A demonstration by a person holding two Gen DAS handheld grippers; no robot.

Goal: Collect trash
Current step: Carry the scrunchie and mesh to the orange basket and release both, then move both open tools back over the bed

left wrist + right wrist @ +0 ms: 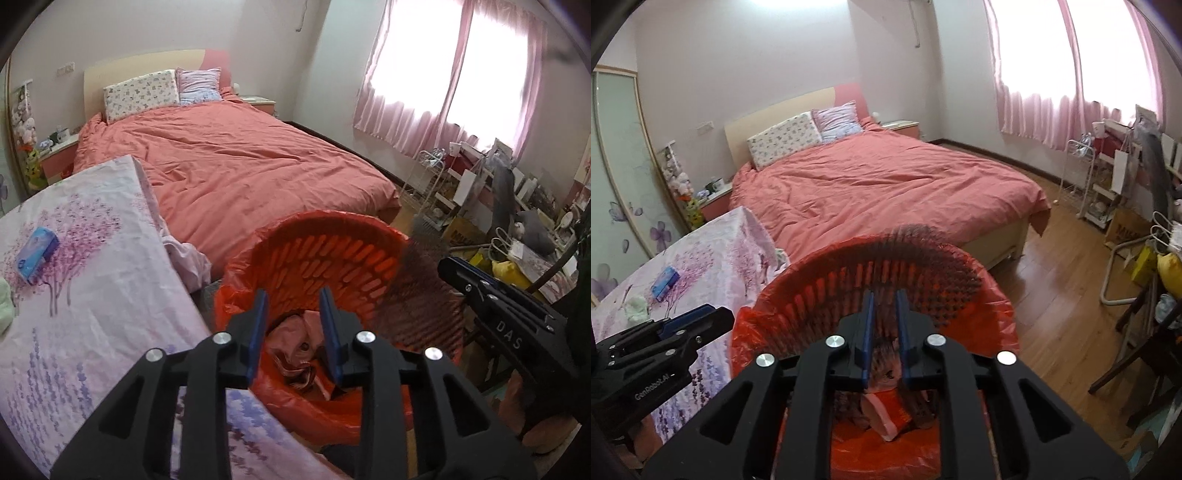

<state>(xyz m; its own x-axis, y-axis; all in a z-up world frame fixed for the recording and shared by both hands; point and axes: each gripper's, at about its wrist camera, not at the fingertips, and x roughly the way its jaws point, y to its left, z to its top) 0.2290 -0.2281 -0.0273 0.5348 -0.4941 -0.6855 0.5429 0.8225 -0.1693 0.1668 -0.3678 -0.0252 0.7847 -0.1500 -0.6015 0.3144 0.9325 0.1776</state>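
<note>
Left wrist: left gripper (293, 332) spread, empty, over red-lined trash basket (332, 254). Right gripper (885, 332) pinches dark mesh sheet (916, 240) above basket; release once it's fully inside rim.

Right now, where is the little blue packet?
The blue packet lies on the flowery tablecloth, left of the orange trash basket, near the bed.

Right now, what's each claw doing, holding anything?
Left gripper: open, empty, over the orange bin.
Right gripper: cannot tell; something dark and blurred sits between its fingers.
</note>
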